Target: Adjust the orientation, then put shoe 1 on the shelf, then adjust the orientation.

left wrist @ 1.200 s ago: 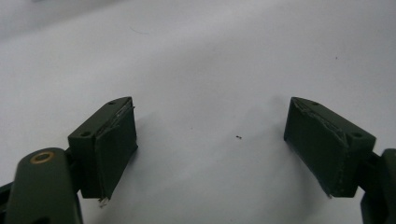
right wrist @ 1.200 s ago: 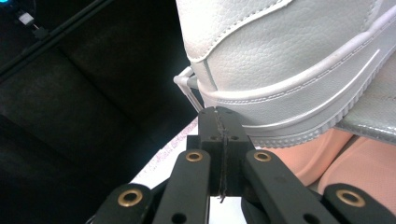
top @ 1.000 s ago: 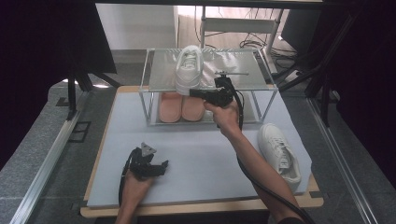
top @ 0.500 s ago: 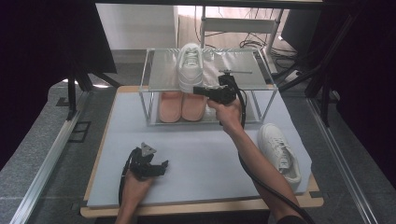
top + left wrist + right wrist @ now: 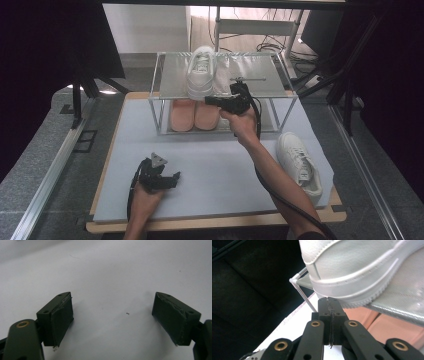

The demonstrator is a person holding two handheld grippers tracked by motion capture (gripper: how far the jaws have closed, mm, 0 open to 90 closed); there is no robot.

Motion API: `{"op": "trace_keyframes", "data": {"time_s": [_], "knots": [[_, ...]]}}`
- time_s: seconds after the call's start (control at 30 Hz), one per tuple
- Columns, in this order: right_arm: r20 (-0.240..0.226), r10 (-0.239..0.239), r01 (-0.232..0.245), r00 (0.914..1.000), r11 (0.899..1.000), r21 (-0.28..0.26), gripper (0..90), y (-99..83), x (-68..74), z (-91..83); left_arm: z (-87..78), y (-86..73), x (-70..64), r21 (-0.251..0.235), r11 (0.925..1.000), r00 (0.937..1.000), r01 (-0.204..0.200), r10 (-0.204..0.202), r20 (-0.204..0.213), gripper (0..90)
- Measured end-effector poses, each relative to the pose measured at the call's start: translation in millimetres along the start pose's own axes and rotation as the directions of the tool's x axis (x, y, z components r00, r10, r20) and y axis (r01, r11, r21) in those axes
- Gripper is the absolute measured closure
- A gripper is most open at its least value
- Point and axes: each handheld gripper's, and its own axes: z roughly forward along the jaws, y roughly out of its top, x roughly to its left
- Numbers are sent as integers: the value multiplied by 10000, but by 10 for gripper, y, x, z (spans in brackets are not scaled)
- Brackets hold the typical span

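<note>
A white sneaker (image 5: 200, 72) lies on the top shelf of a wire shoe rack (image 5: 260, 75), heel toward me. My right gripper (image 5: 207, 100) is shut with nothing between its jaws. In the right gripper view its tip (image 5: 329, 301) sits just under the sneaker's heel sole (image 5: 362, 262), at the shelf's front edge. A pair of pink shoes (image 5: 194, 114) stands on the lower shelf, also visible as pink shoes (image 5: 372, 320) behind the jaws. My left gripper (image 5: 175, 177) rests open on the pale mat, and its gap (image 5: 112, 317) holds nothing.
A second white sneaker (image 5: 300, 160) lies on the mat (image 5: 220, 165) at the right, beside the right forearm. The rack stands at the table's back edge. Dark frame posts rise on both sides of the table.
The right gripper has shifted slightly at the sneaker's heel, staying shut. The left gripper has not moved.
</note>
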Motion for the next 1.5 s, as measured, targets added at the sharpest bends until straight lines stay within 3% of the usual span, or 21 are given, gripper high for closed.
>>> {"op": "trace_keyframes", "data": {"time_s": [0.17,0.3,0.5,0.77,1.13,1.3,1.5], "knots": [[285,-503,497,9983,9985,225,815,-61,23,-57,0,0,-1,-1,10000,10000,-2,2,-5,173],[667,-1084,1054,9919,9933,469,748,-122,70,-104,0,0,-1,1,10000,10000,-7,7,-2,173],[1149,-2115,2002,9706,9743,1028,619,-235,133,-150,0,0,-1,5,10000,10000,-20,20,-6,173],[1152,-3115,2915,9432,9427,1621,446,-417,166,-190,-2,0,-1,19,10000,10000,-30,30,-27,174],[1246,-3750,3393,9186,9101,2379,336,-678,145,-390,-3,1,0,39,10000,10000,-37,37,-5,173],[1449,-3867,3441,9107,9046,2515,331,-784,126,-509,-2,0,-4,11,10000,10000,-16,16,-30,173],[1575,-3882,3404,9080,9029,2626,334,-903,101,-654,-2,1,-3,14,10000,10000,-12,12,-19,173]]}}
